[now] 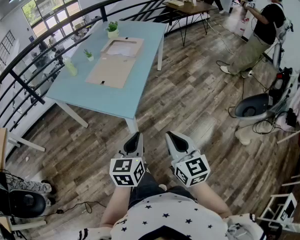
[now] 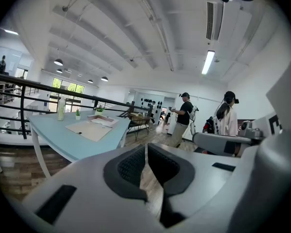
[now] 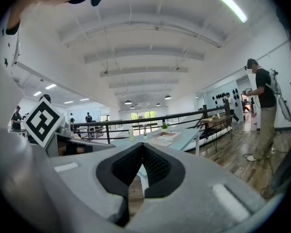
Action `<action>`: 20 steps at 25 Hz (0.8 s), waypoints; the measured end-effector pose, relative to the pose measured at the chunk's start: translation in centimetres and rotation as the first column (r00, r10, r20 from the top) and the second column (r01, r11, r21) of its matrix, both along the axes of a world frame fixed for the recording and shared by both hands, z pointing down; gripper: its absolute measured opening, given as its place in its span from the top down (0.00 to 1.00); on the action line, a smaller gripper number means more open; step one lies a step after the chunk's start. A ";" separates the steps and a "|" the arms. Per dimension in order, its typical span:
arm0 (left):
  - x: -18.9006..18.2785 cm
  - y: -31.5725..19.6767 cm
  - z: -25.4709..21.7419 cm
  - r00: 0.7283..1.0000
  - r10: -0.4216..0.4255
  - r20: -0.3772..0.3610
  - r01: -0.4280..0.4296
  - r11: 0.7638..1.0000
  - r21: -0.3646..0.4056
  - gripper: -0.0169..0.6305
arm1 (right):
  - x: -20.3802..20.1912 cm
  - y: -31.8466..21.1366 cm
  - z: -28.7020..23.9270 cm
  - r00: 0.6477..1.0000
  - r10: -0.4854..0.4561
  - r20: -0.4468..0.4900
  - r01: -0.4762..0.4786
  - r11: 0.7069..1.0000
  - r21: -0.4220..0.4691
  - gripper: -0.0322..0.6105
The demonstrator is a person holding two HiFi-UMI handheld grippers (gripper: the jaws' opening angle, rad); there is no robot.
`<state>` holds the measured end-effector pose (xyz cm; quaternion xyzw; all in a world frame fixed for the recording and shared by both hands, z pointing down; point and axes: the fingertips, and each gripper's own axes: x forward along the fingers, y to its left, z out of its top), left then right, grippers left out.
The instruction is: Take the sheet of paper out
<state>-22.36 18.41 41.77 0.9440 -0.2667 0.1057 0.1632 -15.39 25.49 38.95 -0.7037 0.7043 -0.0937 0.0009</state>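
Observation:
A white sheet of paper (image 1: 121,48) lies in a shallow brown box lid at the far end of a light blue table (image 1: 107,101); a flat brown cardboard piece (image 1: 111,71) lies in front of it. Both grippers hang over the wooden floor, well short of the table's near corner. My left gripper (image 1: 135,142) and right gripper (image 1: 173,138) are side by side, both shut with nothing between the pads. The left gripper view shows its jaws (image 2: 146,153) closed, with the table and the cardboard (image 2: 89,129) far off to the left. In the right gripper view the shut gripper (image 3: 142,152) points toward the box (image 3: 163,135).
Two small potted plants (image 1: 112,29) (image 1: 89,54) and a pale bottle (image 1: 70,67) stand on the table. A black railing (image 1: 20,79) curves behind it. A person (image 1: 257,31) stands at the right, near cables and a grey chair (image 1: 252,109). A brown table (image 1: 190,6) is further back.

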 end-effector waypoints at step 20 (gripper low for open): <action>-7.3 4.9 -3.0 0.999 -0.027 -0.029 0.028 0.999 0.045 0.95 | -6.0 5.6 -2.5 0.997 -0.064 -0.034 0.066 0.997 0.049 0.94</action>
